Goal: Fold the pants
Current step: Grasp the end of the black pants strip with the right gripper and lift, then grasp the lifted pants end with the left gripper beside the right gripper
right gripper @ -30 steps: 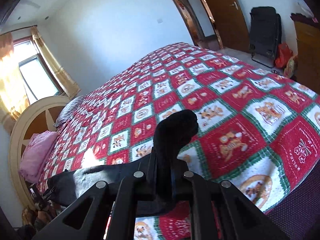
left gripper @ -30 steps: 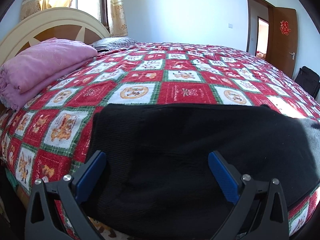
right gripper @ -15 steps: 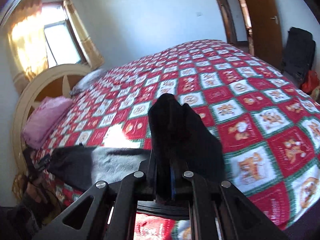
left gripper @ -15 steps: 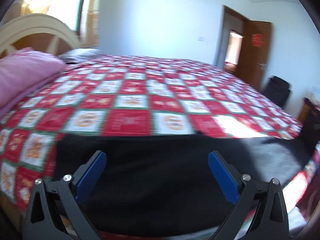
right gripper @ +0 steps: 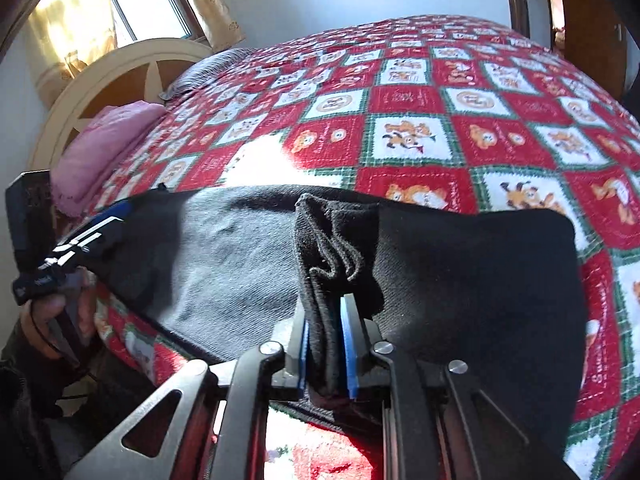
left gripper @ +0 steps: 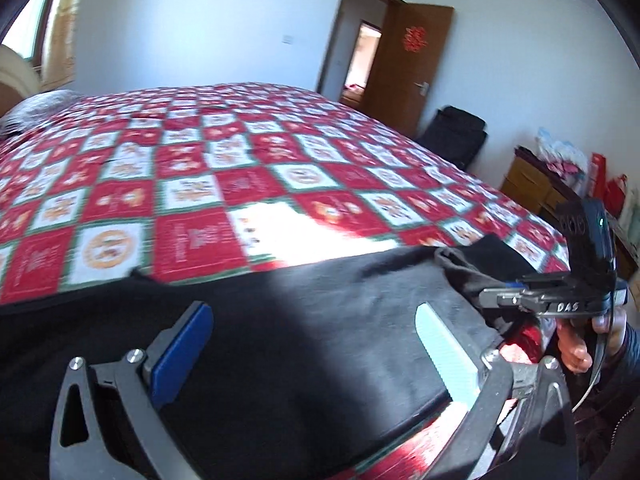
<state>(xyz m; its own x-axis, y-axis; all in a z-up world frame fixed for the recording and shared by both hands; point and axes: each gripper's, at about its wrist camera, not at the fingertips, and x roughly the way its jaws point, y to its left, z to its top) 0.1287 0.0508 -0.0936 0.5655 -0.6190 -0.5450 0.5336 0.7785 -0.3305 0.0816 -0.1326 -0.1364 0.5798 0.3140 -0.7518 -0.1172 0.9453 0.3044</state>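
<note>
Black pants [left gripper: 304, 320] lie flat along the near edge of the bed. My left gripper [left gripper: 312, 320] is open just above them, blue pads wide apart, holding nothing. My right gripper [right gripper: 325, 320] is shut on a bunched fold of the pants [right gripper: 460, 280], lifted a little off the cloth. It also shows at the right in the left wrist view [left gripper: 532, 294], clamped on the pants' end. The left gripper shows at the left in the right wrist view [right gripper: 90, 226], by the other end.
The bed has a red, white and green patchwork quilt [left gripper: 192, 184]. A folded pink blanket [right gripper: 104, 148] lies by the cream headboard [right gripper: 120, 64]. A brown door [left gripper: 404, 64], a dark bag [left gripper: 456, 140] and a wooden cabinet [left gripper: 536, 184] stand beyond the bed.
My right gripper has carried the pants' end in over the rest of the pants, folding them. My left gripper has swung right, staying open above the cloth.
</note>
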